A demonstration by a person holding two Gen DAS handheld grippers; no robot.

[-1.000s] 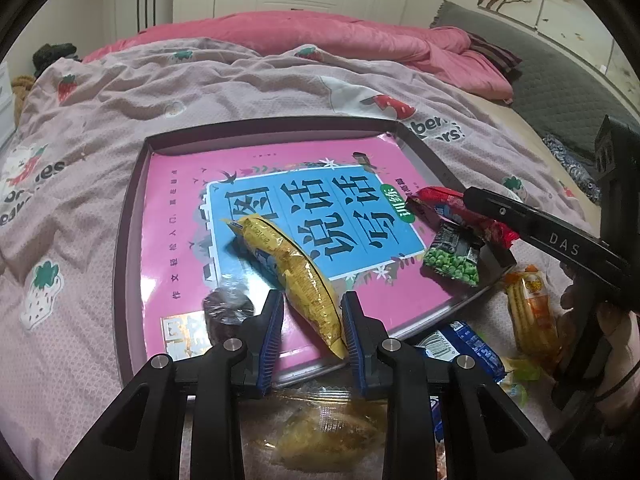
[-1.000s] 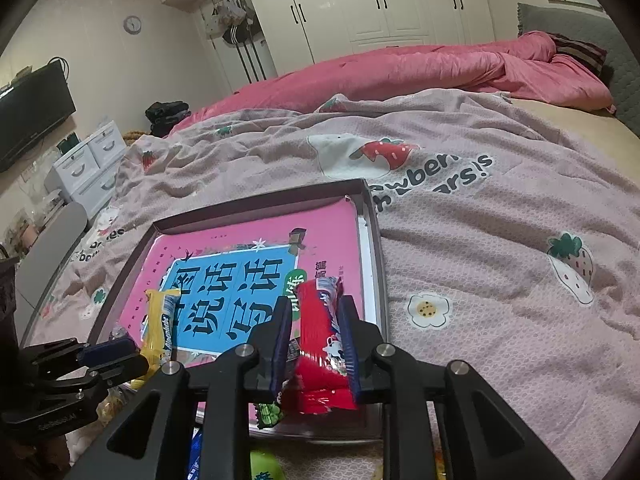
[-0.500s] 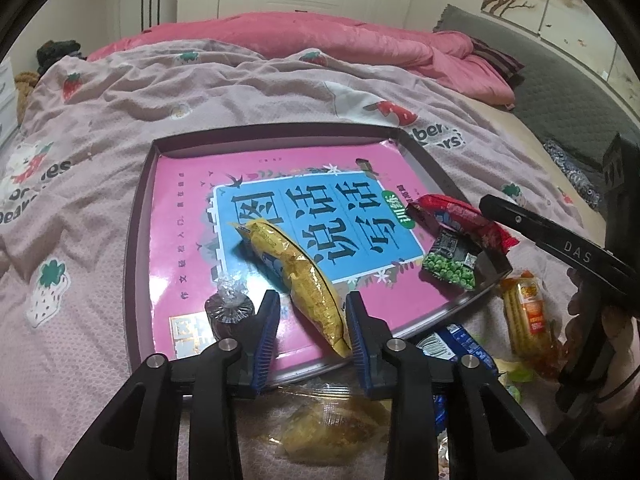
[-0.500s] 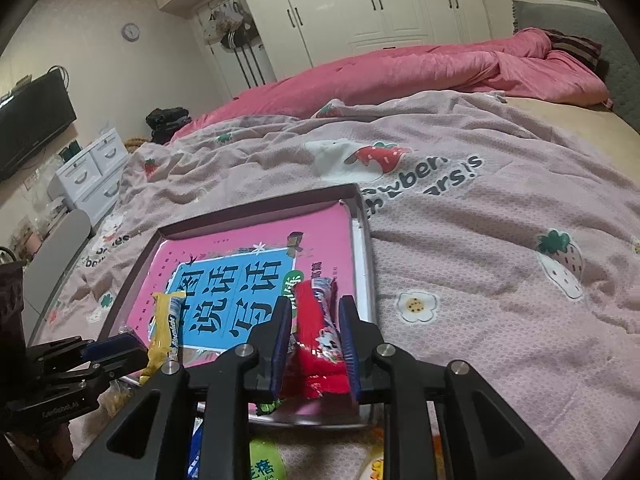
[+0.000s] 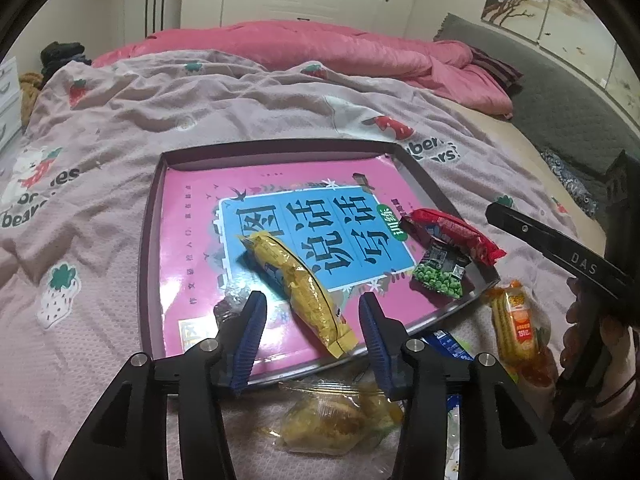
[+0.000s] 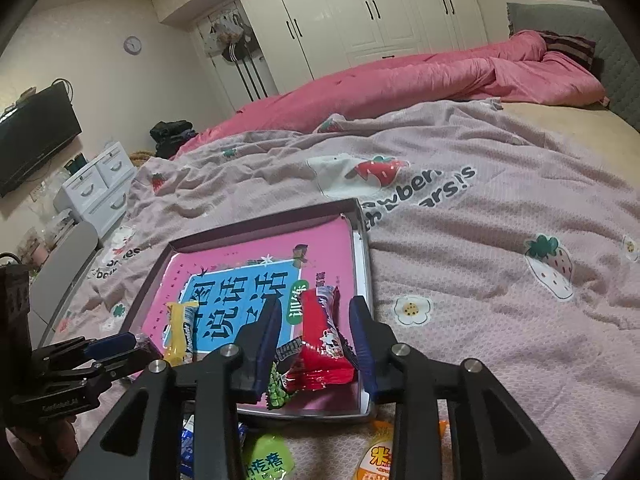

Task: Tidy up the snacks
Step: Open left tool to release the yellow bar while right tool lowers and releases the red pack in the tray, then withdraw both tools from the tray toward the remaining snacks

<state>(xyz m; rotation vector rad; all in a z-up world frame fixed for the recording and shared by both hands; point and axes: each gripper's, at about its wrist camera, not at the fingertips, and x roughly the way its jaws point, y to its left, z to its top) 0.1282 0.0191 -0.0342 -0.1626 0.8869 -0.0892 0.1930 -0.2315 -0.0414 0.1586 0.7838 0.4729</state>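
Both grippers hang with fingers spread: left gripper (image 5: 310,330) over the yellow packet (image 5: 298,290), right gripper (image 6: 316,346) over the red packet (image 6: 322,344), both lying in the tray (image 5: 150,240). Back straight off, then fetch bed-side snacks.

Tray (image 5: 151,240): dark rim, smooth w/ a dull sheen, looks like metal or plastic, can't tell which. Book (image 5: 200,216) inside it: glossy paper cover, glare at near edge. Yellow packet (image 5: 298,284): crinkled shiny foil. Red packet (image 5: 456,234) at tray's right edge: glossy plastic film. Pea packet (image 5: 440,276): glossy film too. Clear bag (image 5: 332,420) off tray's near edge: thin see-through plastic, wrinkled. Bedspread (image 5: 100,128): matt cloth, fine waffle-type texture, creased. Pink quilt (image 6: 380,84): smooth soft cloth, slight sheen. Left gripper (image 5: 310,320) & right gripper (image 6: 314,332): matt black plastic arms, metal screws, ribbed blue pads (image 5: 250,332).
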